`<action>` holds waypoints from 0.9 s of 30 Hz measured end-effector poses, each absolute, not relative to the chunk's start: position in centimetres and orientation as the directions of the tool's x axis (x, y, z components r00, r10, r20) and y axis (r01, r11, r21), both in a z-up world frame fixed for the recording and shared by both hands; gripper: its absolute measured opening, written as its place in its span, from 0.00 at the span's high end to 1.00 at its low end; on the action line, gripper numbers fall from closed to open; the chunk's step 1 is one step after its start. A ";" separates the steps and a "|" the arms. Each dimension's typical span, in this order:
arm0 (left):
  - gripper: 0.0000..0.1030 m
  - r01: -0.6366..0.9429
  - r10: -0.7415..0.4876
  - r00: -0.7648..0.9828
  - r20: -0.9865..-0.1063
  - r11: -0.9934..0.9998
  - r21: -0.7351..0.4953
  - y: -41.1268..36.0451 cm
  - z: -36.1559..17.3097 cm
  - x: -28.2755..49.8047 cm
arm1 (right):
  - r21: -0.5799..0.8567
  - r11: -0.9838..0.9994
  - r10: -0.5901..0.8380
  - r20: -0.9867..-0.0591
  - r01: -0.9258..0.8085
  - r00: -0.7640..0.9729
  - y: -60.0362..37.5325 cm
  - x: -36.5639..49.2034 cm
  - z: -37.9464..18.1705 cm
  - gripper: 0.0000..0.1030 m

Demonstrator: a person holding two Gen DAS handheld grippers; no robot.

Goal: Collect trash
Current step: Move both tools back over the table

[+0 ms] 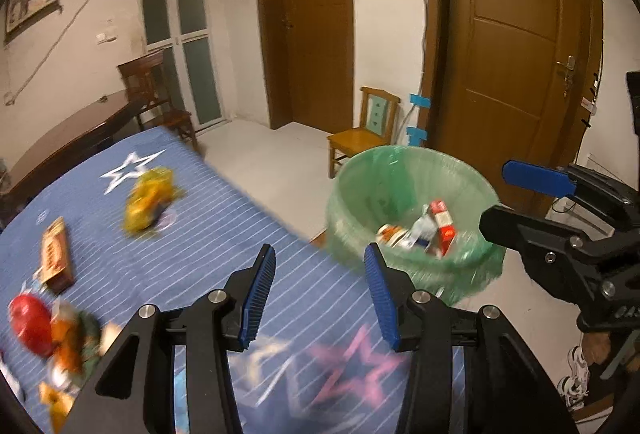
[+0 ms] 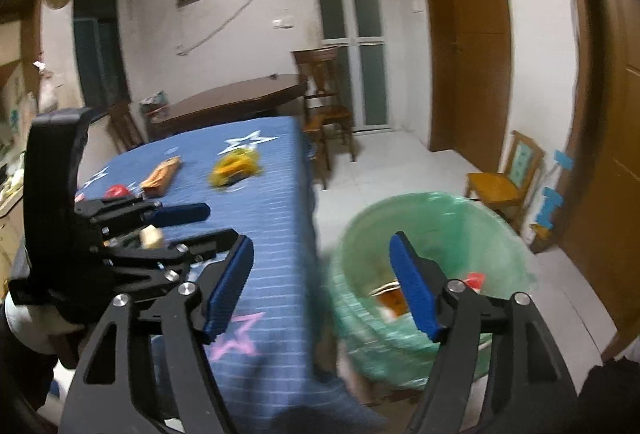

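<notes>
Left gripper (image 1: 320,270) jaws apart, nothing between pads, above edge of blue striped desk (image 1: 224,234). Right gripper (image 2: 320,270) spread wide, empty, at desk edge. Green-lined bin (image 1: 400,186) on floor just right of desk, holding cartons. Yellow wrapper (image 1: 150,200), brown box (image 1: 56,254), red item (image 1: 30,318) on desk, left of grippers.

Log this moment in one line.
left gripper: open, empty | right gripper: open, empty | bin: holds trash | on table: yellow wrapper, brown box
</notes>
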State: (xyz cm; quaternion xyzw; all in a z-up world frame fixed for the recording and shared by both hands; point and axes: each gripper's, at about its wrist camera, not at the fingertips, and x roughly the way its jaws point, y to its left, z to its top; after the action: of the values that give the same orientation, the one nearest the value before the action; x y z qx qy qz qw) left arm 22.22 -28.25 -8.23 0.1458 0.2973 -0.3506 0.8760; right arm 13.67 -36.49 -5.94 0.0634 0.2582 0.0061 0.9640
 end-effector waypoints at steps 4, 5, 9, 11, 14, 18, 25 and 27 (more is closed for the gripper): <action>0.49 0.630 -0.472 0.615 -0.632 0.776 0.033 -21.0 -8.4 22.3 | 0.130 0.990 0.107 -0.505 -0.047 0.856 -33.7 14.2 -6.1 0.32; 0.47 0.607 -0.451 0.628 -0.634 0.794 0.036 -19.2 -8.4 22.4 | 0.133 0.989 0.121 -0.506 -0.062 0.854 -33.0 14.3 -6.2 0.31; 0.47 0.497 -0.367 0.668 -0.647 0.867 0.021 -10.7 -8.6 23.3 | 0.141 0.982 0.180 -0.520 -0.124 0.835 -29.8 15.0 -6.7 0.29; 0.46 0.446 -0.332 0.690 -0.643 0.895 0.016 -6.7 -8.3 23.1 | 0.146 0.977 0.208 -0.529 -0.154 0.822 -28.4 15.2 -7.1 0.29; 0.45 0.388 -0.284 0.720 -0.633 0.921 0.027 -1.4 -8.3 22.2 | 0.157 0.964 0.267 -0.542 -0.216 0.797 -25.6 15.4 -7.9 0.29; 0.45 0.377 -0.272 0.707 -0.652 0.926 0.022 3.5 -9.9 20.8 | 0.156 0.947 0.318 -0.570 -0.280 0.758 -22.3 15.5 -9.0 0.29; 0.45 0.476 -0.321 0.698 -0.640 0.876 0.081 3.7 -11.3 18.2 | 0.165 0.929 0.362 -0.596 -0.332 0.717 -18.6 15.7 -10.0 0.29; 0.45 0.498 -0.338 0.698 -0.631 0.863 0.087 3.1 -11.5 18.0 | 0.162 0.926 0.366 -0.605 -0.340 0.707 -17.8 15.8 -10.2 0.29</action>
State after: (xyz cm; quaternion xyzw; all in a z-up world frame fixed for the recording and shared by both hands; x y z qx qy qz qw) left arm 17.98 3.10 -11.51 0.1267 0.3140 -0.2290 0.9126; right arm 15.77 -17.84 -10.24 0.0191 0.3314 0.1910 0.9238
